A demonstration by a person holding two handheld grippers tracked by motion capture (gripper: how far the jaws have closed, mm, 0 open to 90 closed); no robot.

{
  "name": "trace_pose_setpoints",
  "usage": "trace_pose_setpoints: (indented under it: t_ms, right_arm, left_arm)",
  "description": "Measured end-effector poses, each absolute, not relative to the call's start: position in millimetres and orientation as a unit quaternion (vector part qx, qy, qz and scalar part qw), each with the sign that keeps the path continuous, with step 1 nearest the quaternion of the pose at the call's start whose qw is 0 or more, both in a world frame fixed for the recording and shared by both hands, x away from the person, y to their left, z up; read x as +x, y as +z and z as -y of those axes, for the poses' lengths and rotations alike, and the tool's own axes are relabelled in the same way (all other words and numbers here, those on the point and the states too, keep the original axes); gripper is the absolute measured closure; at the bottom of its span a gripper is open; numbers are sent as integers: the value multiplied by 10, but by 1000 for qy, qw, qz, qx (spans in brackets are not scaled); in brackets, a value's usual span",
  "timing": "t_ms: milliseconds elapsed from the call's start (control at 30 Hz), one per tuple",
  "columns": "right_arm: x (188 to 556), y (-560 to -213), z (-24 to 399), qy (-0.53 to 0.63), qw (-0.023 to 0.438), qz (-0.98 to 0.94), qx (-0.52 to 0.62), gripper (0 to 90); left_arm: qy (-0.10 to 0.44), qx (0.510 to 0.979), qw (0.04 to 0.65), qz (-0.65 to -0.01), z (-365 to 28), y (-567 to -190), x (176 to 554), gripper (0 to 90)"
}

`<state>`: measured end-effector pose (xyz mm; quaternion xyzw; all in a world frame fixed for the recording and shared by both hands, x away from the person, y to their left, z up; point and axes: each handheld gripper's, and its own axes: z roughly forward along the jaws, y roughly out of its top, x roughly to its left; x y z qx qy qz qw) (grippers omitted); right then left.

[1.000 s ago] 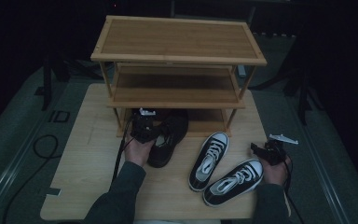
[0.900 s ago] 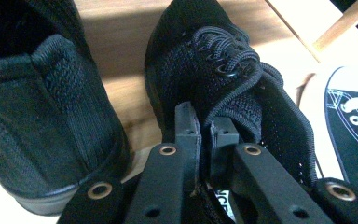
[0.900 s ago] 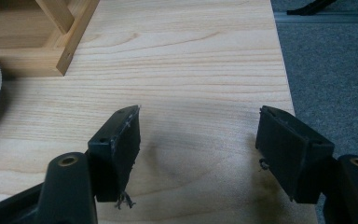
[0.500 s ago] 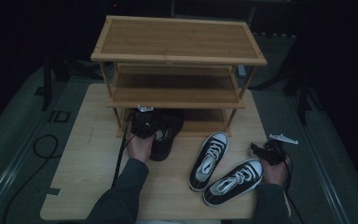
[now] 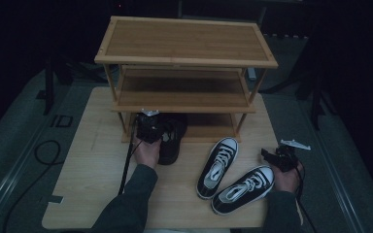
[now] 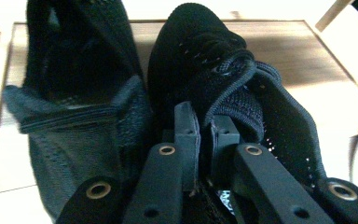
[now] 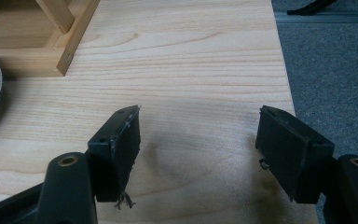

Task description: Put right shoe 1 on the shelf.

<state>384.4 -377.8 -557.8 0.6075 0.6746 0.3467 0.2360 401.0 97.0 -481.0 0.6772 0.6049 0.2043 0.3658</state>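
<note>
My left gripper (image 6: 205,135) has its jaws drawn narrow and clamped on the inner collar edge of the right-hand black shoe (image 6: 223,79), which lies directly ahead of the jaws with its toe pointing away from them onto the bottom shelf (image 6: 279,51) of the wooden rack (image 5: 184,48). Immediately to the left of that gripper stands the second black shoe (image 6: 74,93), flank touching the gripped one. In the high view the left gripper (image 5: 151,127) sits at the front edge of the rack's lowest tier.

My right gripper (image 7: 198,149) has its jaws spread wide with nothing between them; bare wooden tabletop (image 7: 191,60) lies ahead of it. In the high view the right gripper (image 5: 278,158) rests just beside the heel of the nearer black-and-white sneaker (image 5: 245,188); the other sneaker (image 5: 218,165) lies farther to its left.
</note>
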Motion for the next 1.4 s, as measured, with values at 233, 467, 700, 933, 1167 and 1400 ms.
trace_pose_setpoints:
  t_ms: [233,467,700,933,1167,1400]
  right_arm:
    - [3844,-5578,3777,347,236,-675,607,304]
    - [3843,-5578,3777,346,236,-675,607,304]
    - [3843,-5577,3774,346,235,-675,608,304]
    - [3843,-5577,3775,346,236,-675,607,304]
    - [3843,-5577,3774,346,235,-674,608,304]
    - [3843,-5577,3774,346,236,-675,608,304]
  left_arm:
    - [219,672,363,-607,-980,-4833,3978,847]
    - [204,686,376,-589,-1022,-4848,3949,661]
    - [188,690,414,-563,-1137,-4765,3795,575]
    - [209,703,438,-520,-1188,-4559,3536,593]
    - [209,730,440,-479,-1210,-4456,3269,891]
    - [195,754,429,-458,-1178,-4575,3044,898]
